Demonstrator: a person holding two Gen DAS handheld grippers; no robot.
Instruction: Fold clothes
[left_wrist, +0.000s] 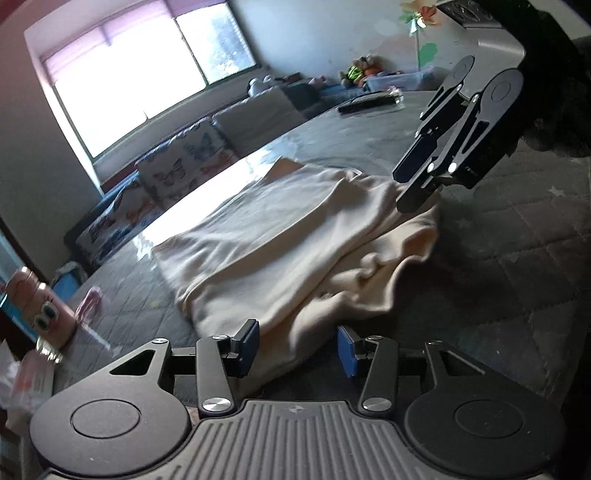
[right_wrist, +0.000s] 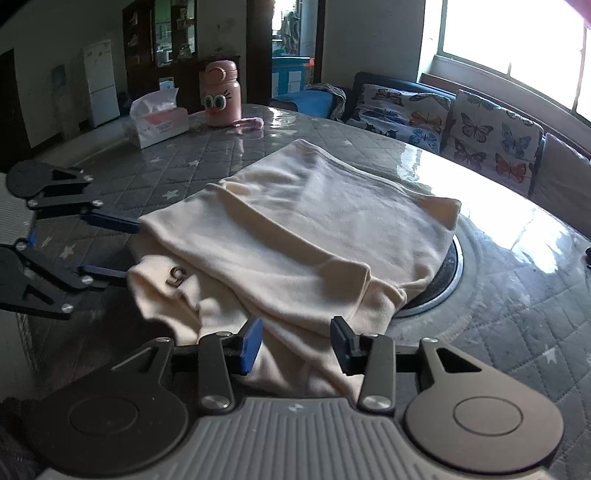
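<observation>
A cream garment (left_wrist: 295, 236) lies partly folded on the grey quilted table (left_wrist: 517, 258). It also shows in the right wrist view (right_wrist: 314, 229), with a small dark logo near its left edge. My left gripper (left_wrist: 297, 349) is open, its blue pads on either side of the garment's near edge. It also shows in the right wrist view (right_wrist: 122, 247) at the garment's left edge. My right gripper (right_wrist: 297, 345) is open over the garment's near fold. In the left wrist view the right gripper (left_wrist: 417, 188) sits at the garment's far right corner.
A pink bottle with cartoon eyes (right_wrist: 221, 96), a tissue box (right_wrist: 157, 120) and a small pink cloth (right_wrist: 249, 123) stand at the table's far side. A round black inset (right_wrist: 443, 280) lies under the garment's right end. A butterfly-cushioned sofa (right_wrist: 461, 125) runs behind the table.
</observation>
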